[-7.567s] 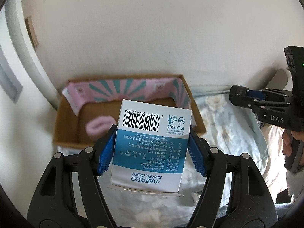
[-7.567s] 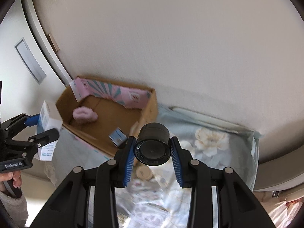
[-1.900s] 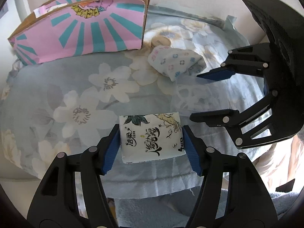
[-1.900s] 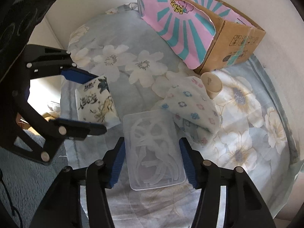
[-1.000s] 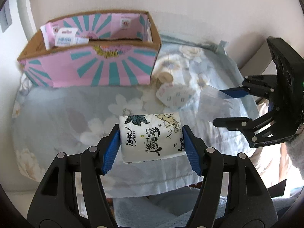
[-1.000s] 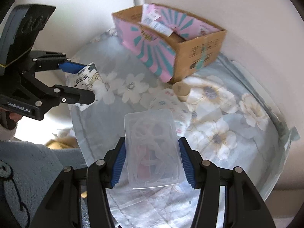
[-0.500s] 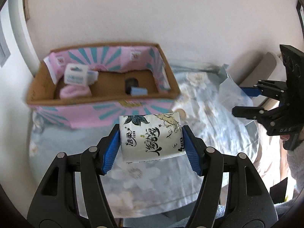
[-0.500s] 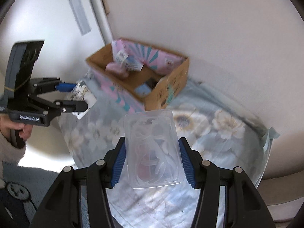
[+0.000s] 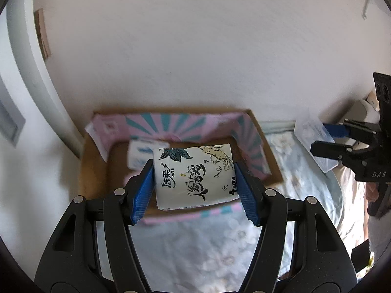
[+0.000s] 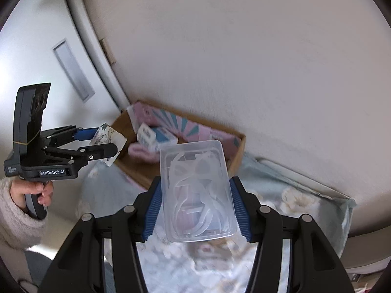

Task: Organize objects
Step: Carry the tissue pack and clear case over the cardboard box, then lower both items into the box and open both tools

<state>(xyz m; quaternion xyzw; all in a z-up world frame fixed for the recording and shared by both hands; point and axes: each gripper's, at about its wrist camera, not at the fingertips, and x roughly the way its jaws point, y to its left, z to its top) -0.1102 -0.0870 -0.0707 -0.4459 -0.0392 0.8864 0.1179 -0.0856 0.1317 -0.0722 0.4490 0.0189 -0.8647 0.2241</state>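
Pinching a white tissue pack (image 9: 195,175) between its blue pads, the left gripper (image 9: 195,185) is holding it in the middle of the frame, in front of the open cardboard box (image 9: 94,171). The right gripper (image 10: 195,207) is squeezing a clear plastic case (image 10: 198,193) at lower middle, above the flowery cloth (image 10: 305,200).

Pinks, teals and pale blues around two black tools

The tissue pack (image 9: 195,175) is white with black calligraphy and dark teal leaves; the cardboard box (image 9: 271,163) is brown, lined in pink with teal rays; the cloth (image 9: 202,251) is pale blue with white flowers; the plastic case (image 10: 198,193) is clear; tool pads (image 9: 144,193) are blue.
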